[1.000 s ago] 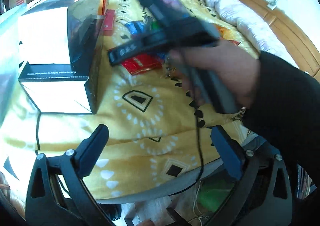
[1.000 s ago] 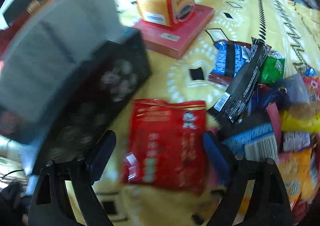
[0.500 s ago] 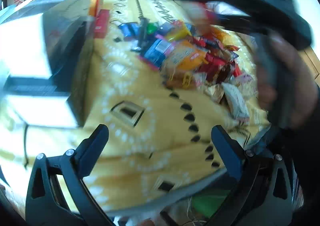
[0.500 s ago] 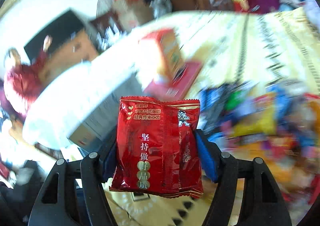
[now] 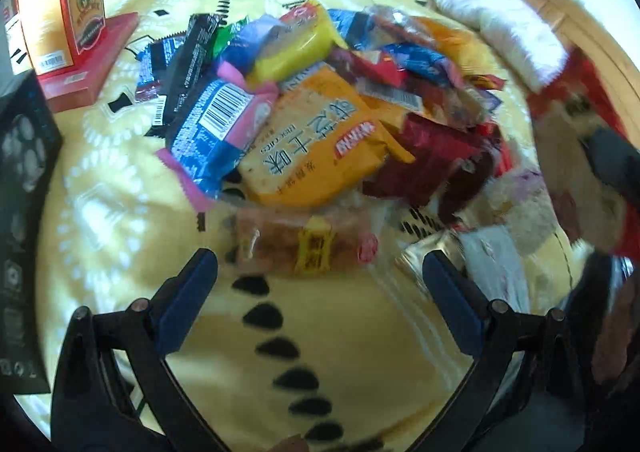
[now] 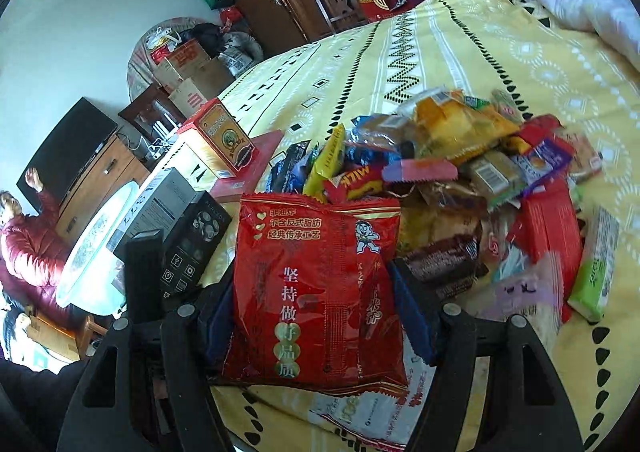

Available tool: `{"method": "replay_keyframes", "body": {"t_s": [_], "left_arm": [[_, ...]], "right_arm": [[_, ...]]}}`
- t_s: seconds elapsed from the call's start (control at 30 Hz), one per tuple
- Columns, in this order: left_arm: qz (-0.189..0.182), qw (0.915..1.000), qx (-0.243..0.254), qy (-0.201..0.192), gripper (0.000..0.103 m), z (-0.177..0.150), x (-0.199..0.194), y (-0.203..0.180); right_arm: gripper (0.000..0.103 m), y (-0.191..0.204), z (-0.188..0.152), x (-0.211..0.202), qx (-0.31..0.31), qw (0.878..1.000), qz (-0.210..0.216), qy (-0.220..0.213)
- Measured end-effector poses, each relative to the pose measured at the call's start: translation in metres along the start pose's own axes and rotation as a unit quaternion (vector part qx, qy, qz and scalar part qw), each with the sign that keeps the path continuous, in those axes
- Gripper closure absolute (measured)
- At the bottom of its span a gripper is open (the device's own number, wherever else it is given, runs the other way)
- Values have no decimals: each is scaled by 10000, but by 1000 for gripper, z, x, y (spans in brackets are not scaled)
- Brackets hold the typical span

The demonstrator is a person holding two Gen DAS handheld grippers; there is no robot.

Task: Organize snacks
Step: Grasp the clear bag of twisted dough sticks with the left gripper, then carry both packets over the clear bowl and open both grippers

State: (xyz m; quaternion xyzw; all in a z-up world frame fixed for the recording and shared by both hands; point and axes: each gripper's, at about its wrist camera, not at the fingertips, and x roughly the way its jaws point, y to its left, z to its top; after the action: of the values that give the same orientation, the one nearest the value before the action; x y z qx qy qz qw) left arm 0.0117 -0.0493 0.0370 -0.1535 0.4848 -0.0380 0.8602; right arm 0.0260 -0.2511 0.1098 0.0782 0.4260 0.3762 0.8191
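**Snack sorting: red packet clamped, left tool empty**

Yellow patterned bedspread [image 6: 460, 51] serves as the work surface. Right gripper [image 6: 320, 316] has just closed its jaws on the red snack packet [image 6: 316, 288], pads pressing both side edges so the glossy, crinkled foil pouch stands upright, above and clear of the snack pile [image 6: 460, 171] (probably for carrying to a sorted spot). Left gripper [image 5: 320, 292] hangs with jaws apart and nothing between them, just short of a clear-wrapped pastry packet [image 5: 304, 248]. Beyond it lies an orange cracker pack [image 5: 316, 147], flat and smooth. An upright carton [image 5: 60, 7] stands on a flat red box [image 5: 96, 59]; black boxes [image 6: 180, 236] sit beside.
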Motion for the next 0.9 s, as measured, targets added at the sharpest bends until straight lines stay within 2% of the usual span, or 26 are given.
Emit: {"method": "replay_keyframes", "body": {"t_s": [0.13,0.3,0.37,0.4,0.47,0.53,0.77,0.9], "left_arm": [[247,9997,-12,40,0,7,12,2],[484,9984,306,3,0,0,19,1],[410,9986,329,-79,10,-4,14,4],[353,9987,349,-124,20,-5,11,4],[408,9977,482,-227,33,-8,-1,3],[395,9971,531,-370,38,-9,-14,4],[345,9938,347,-994,40,-12,-76,14],[413,9873,381,-1485,40,-8,-117,11]], "right_arm": [[29,-9,-3,6,60,10000,52,24],[29,-11,-10,10,114,9998,139,49],[29,-8,-11,10,86,9998,156,39],[29,-7,-12,10,60,9999,151,25],[29,-4,-11,9,22,9999,139,-8],[29,0,-9,7,-34,9999,139,-64],[29,17,-1,0,-251,9993,145,-236],[29,30,6,-3,-372,9987,164,-302]]}}
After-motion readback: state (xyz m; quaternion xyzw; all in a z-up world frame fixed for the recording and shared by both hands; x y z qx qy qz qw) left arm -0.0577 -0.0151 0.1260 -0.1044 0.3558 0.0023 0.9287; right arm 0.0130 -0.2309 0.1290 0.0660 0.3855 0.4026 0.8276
